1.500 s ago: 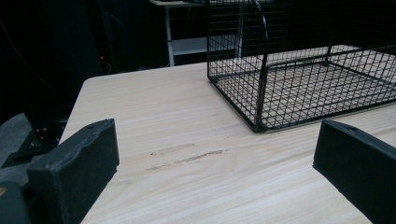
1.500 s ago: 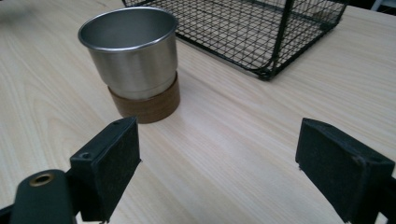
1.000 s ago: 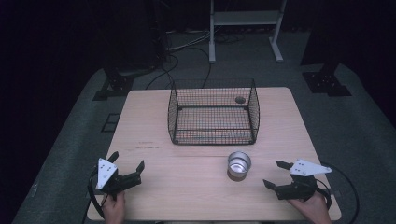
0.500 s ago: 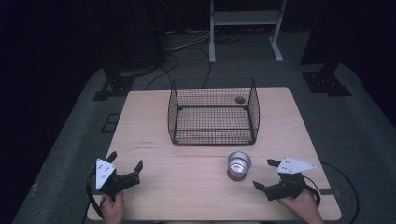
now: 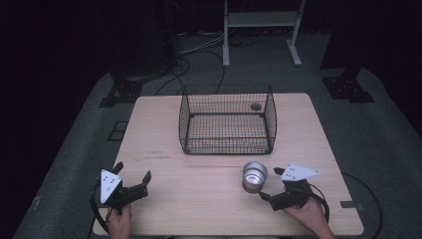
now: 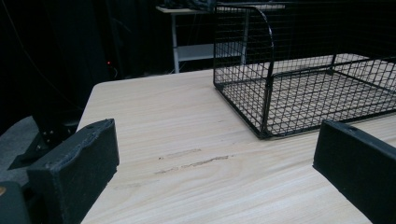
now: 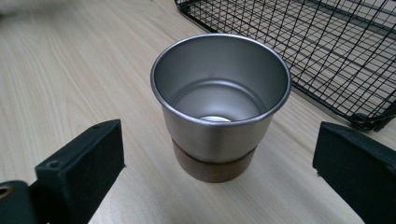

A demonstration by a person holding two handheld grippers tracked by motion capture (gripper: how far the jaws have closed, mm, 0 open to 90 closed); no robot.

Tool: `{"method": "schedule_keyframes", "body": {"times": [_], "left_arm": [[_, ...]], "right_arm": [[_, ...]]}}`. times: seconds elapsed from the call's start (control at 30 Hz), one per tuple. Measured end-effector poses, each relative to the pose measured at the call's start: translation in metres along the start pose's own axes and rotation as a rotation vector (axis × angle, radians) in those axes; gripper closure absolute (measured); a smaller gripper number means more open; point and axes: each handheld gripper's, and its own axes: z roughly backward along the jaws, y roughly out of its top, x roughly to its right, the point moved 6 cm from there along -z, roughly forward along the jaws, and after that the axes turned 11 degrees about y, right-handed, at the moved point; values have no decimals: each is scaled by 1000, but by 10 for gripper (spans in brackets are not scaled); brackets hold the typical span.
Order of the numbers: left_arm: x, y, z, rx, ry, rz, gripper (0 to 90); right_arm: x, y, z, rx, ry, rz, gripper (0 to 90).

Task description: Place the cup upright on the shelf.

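Right gripper view puts the steel cup (image 7: 219,105) straight ahead of you: it stands upright on the tabletop (image 7: 70,70), empty, with a brown cork-like band around its base. Your jaws are spread wide, one on each side of the cup and short of it, touching nothing. Behind the cup, the corner of the wire basket (image 7: 327,51) lies close by but apart from it.

From the high view, the cup (image 5: 255,176) sits on the near right part of the tabletop (image 5: 209,199), just in front of the basket's (image 5: 228,119) front right corner. Your right gripper (image 5: 271,189) lies just to the right of the cup and points at it. A small round object (image 5: 256,106) lies on the tabletop beyond the basket's far side; what it is cannot be told.

Your left gripper (image 5: 133,179) rests well apart near the front left corner, its jaws also wide and holding nothing, aimed across bare wood toward the basket (image 6: 303,79).
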Motion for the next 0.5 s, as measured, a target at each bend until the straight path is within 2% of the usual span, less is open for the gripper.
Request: {"method": "schedule_keyframes", "body": {"times": [0.5], "left_arm": [[-1, 0, 0, 0, 3, -4, 0]], "right_arm": [[2, 5, -17, -10, -9, 2, 14]]}}
